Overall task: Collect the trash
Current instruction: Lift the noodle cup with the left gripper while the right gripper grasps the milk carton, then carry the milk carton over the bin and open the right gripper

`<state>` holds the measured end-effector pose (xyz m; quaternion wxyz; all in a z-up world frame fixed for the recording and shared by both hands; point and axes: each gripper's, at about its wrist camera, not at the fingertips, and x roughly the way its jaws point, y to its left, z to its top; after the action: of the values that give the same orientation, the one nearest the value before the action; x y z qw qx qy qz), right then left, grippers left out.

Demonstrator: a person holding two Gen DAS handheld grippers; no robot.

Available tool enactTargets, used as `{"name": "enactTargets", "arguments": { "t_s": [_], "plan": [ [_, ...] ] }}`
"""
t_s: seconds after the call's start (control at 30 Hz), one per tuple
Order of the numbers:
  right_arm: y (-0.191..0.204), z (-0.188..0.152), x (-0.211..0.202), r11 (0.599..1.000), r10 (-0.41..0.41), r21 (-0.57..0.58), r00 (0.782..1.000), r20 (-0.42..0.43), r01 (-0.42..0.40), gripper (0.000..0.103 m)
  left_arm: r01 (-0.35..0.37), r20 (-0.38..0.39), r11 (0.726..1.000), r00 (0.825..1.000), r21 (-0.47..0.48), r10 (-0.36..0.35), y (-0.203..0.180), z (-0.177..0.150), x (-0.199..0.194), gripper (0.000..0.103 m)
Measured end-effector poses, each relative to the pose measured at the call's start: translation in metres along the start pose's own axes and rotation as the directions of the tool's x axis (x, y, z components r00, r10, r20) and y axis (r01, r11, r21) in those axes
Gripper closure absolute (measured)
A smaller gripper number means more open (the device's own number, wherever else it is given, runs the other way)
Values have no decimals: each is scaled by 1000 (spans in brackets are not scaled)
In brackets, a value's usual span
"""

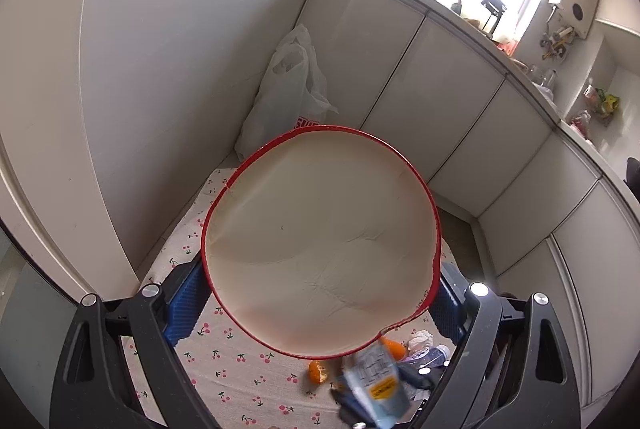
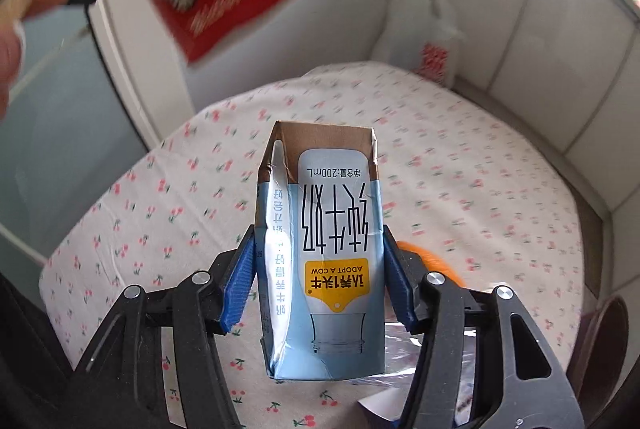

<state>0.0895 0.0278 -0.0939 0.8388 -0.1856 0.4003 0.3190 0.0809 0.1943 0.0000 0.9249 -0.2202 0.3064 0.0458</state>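
Milk carton [image 2: 320, 253] clamped between right gripper [image 2: 320, 269] pads, red bowl [image 1: 320, 241] gripped by left gripper [image 1: 316, 305]; lift carton level, tip into bowl at upper left of frame.

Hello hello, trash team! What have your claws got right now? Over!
Left claw shut on red noodle bowl, empty inside. Right claw shut on blue milk carton, lifted off cherry tablecloth. Orange peel and wrappers remain. White bag beyond table.

Milk carton [image 2: 320, 249] between right claw [image 2: 318, 269] pads, above the table [image 2: 480, 189]; bowl [image 1: 320, 241] up left
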Motion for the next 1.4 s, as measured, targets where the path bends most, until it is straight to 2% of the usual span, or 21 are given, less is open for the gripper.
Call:
{"name": "enactTargets", "arguments": {
  "t_s": [0.23, 0.4, 0.6, 1.03, 1.4],
  "plan": [
    [-31, 9, -35, 988, -89, 135, 991, 96, 76, 48, -41, 50, 999, 998, -5, 42, -10, -7, -8, 15],
    [-54, 8, -62, 956, -223, 229, 962, 159, 184, 48, -77, 92, 997, 993, 4, 76, -23, -14, -14, 15],
    [-81, 2, -82, 907, -331, 333, 925, 188, 257, 48, -43, 109, 998, 993, 35, 39, -52, -29, -13, 15],
    [-133, -20, -118, 827, -464, 437, 868, 178, 353, 48, 53, 76, 995, 995, 90, -60, -125, -48, 3, 14],
    [-203, -63, -151, 723, -556, 546, 826, 96, 423, 48, 152, 36, 975, 987, 161, -160, -205, -70, 16, 14]
  ]
}}
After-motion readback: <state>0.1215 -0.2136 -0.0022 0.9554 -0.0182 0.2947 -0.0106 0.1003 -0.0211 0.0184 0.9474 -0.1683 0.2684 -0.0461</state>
